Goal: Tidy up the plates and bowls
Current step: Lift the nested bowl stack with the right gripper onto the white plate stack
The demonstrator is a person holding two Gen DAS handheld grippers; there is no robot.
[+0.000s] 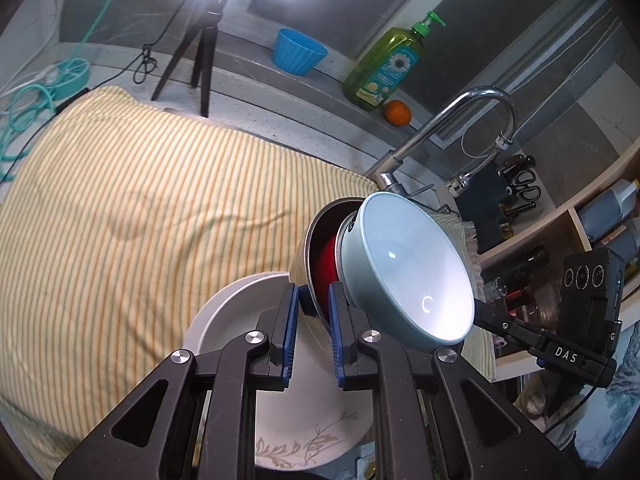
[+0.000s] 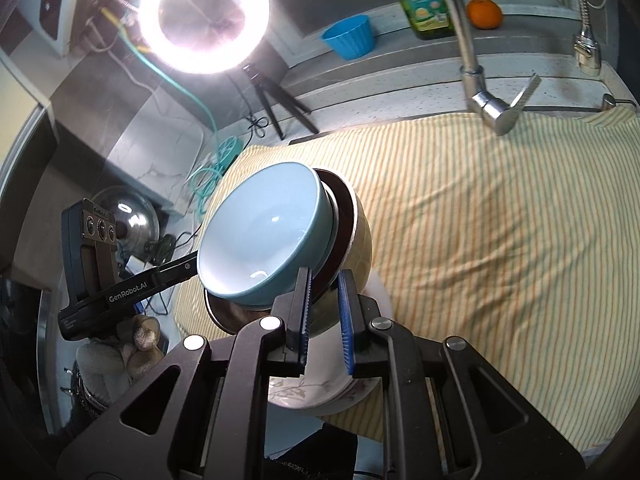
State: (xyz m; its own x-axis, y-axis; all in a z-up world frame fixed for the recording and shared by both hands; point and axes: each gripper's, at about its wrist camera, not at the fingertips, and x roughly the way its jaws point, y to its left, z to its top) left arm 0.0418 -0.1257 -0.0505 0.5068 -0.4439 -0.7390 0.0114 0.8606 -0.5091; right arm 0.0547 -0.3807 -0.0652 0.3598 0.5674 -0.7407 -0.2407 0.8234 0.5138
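A light blue bowl (image 1: pixel 408 268) nests inside a dark bowl with a red inside (image 1: pixel 320 264); both are tilted and held above a white plate with a leaf pattern (image 1: pixel 236 320). My left gripper (image 1: pixel 312 312) is shut on the dark bowl's rim. My right gripper (image 2: pixel 323 308) is shut on the same dark bowl's rim (image 2: pixel 348 216) from the other side. The blue bowl (image 2: pixel 264 236) and the plate (image 2: pixel 304 396) also show in the right wrist view. Each gripper shows at the edge of the other's view.
A yellow striped cloth (image 1: pixel 140 208) covers the counter. A faucet (image 1: pixel 460 120), a green soap bottle (image 1: pixel 384 68), an orange (image 1: pixel 398 113), a blue cup (image 1: pixel 298 53) and a ring light on a tripod (image 2: pixel 204 20) stand behind. Shelves (image 1: pixel 580 232) are at right.
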